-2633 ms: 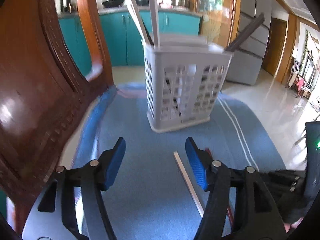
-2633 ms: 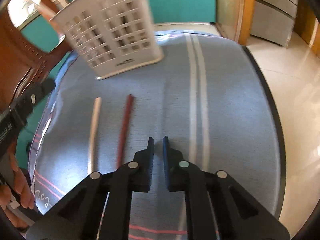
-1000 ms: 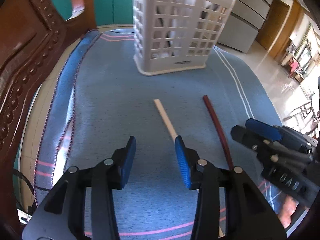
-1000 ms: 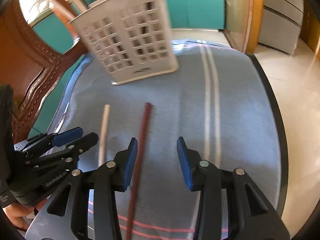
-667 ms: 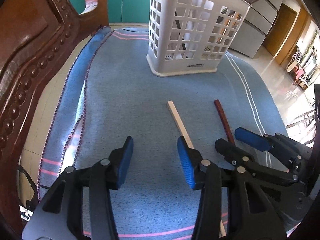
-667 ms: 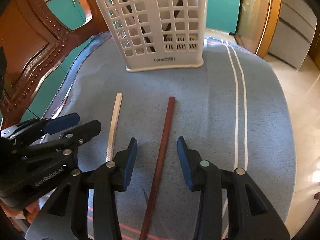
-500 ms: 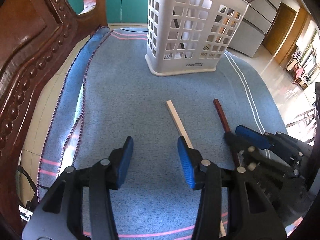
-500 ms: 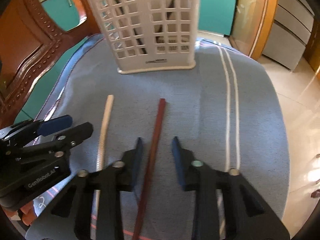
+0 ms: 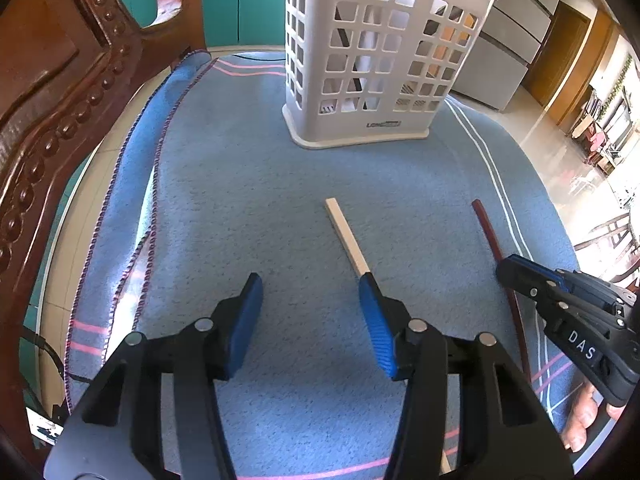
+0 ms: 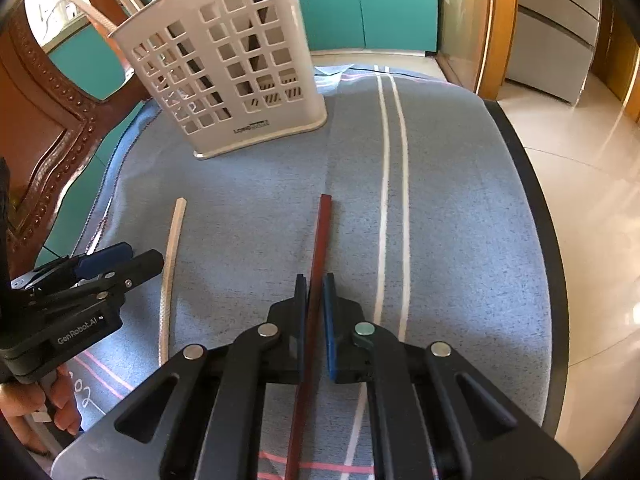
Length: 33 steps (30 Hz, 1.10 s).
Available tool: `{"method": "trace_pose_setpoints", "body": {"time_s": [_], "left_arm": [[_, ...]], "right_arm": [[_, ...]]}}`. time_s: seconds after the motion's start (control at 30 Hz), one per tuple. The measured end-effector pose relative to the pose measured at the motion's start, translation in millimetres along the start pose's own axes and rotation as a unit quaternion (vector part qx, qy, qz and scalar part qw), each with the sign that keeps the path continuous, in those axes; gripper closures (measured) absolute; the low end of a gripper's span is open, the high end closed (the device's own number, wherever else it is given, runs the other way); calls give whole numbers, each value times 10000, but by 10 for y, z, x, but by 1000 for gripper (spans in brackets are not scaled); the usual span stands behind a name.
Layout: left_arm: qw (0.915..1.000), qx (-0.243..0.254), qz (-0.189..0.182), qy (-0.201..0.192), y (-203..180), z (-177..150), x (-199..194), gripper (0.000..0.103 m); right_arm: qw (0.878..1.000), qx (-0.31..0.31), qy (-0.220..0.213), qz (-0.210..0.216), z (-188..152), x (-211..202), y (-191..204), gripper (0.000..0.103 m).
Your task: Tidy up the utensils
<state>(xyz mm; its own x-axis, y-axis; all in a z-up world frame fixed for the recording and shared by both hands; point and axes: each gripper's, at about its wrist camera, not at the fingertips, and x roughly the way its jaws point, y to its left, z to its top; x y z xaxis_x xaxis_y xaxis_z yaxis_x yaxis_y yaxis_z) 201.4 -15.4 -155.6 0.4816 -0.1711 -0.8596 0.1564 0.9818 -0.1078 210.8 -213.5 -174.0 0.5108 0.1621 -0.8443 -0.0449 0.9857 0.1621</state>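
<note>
A dark red chopstick [image 10: 320,240] lies on the blue cloth, and my right gripper [image 10: 315,284] is shut on its middle; the chopstick also shows in the left wrist view [image 9: 486,228]. A pale wooden chopstick [image 9: 346,236] lies to its left, also in the right wrist view [image 10: 171,248]. My left gripper [image 9: 310,292] is open and empty, its right finger [image 9: 376,320] over the pale chopstick's near part. A white perforated utensil basket [image 9: 372,60] stands at the far side, holding several sticks; it also shows in the right wrist view [image 10: 232,68].
A carved wooden chair back [image 9: 52,92] rises at the left. The blue cloth [image 10: 460,220] covers a dark-rimmed table that ends at the right [image 10: 536,216]. Teal cabinets [image 10: 380,4] stand behind.
My right gripper has moved forward over the dark red chopstick and closed on it. My left gripper has stayed open near the pale chopstick.
</note>
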Motion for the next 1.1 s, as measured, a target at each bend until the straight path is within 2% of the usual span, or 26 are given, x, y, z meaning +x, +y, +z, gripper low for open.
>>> {"method": "trace_pose_setpoints", "body": {"time_s": [0.1, 0.33, 0.43, 0.57, 0.67, 0.73, 0.93, 1.1], "left_arm": [[10000, 3, 5, -29, -17, 25, 24, 50], [9991, -6, -340, -265, -110, 71, -24, 48], [9985, 38, -527, -108, -183, 61, 44, 46], [9986, 437, -284, -61, -321, 36, 95, 46], [9974, 716, -112, -57, -422, 25, 118, 47], [9964, 844, -55, -77, -470, 17, 122, 53], [9947, 996, -217, -114, -562, -2, 109, 87], [9932, 1072, -446, -115, -623, -15, 88, 91]], "right_arm": [[10000, 1, -15, -44, 2, 3, 19, 93], [9999, 112, -115, -61, 22, -82, -37, 93], [9996, 200, -150, -102, 22, -119, -114, 93], [9996, 226, -139, -113, 18, -133, -152, 92], [9996, 232, -118, -104, 17, -123, -151, 84], [9996, 236, -104, -104, 12, -110, -132, 84], [9995, 253, -104, -132, -12, -75, -102, 79], [9995, 269, -102, -138, -23, -74, -120, 75]]}}
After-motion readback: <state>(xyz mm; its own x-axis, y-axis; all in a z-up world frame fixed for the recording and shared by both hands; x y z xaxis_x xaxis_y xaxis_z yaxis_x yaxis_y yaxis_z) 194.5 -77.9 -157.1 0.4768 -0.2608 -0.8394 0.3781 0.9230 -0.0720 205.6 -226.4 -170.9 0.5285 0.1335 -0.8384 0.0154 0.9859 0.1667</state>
